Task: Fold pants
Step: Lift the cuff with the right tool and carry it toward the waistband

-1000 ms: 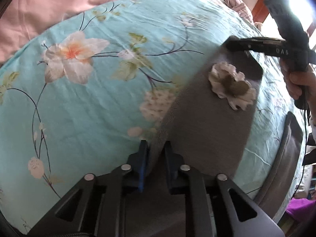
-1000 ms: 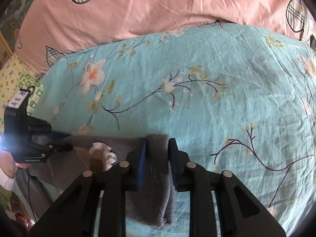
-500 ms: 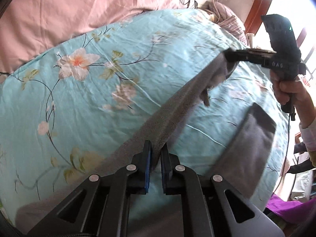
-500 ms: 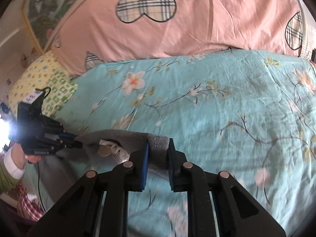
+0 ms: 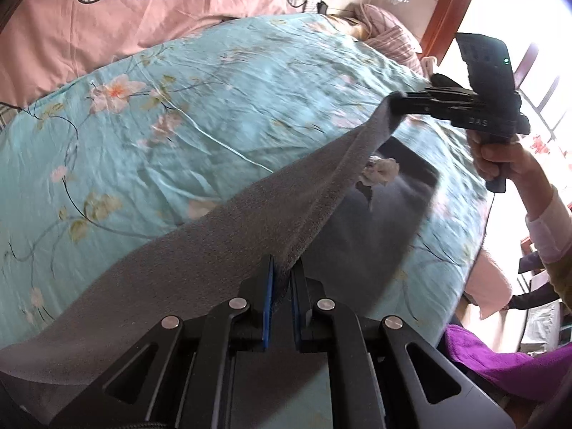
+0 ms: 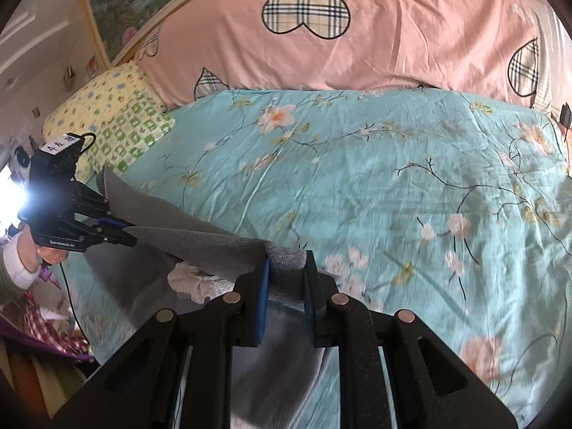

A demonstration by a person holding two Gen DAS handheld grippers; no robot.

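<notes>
A second ago the pants [image 5: 228,250] lay flat on the bed [image 5: 178,136] with the white flower patch [image 5: 380,171] facing up; now both tools have lifted their edge clear, so it hangs stretched between the left tool [image 5: 282,279] and the right tool [image 6: 286,268]; the patch now dangles beneath the raised edge; more of the pink bedding [image 6: 357,43] shows at the far side.
</notes>
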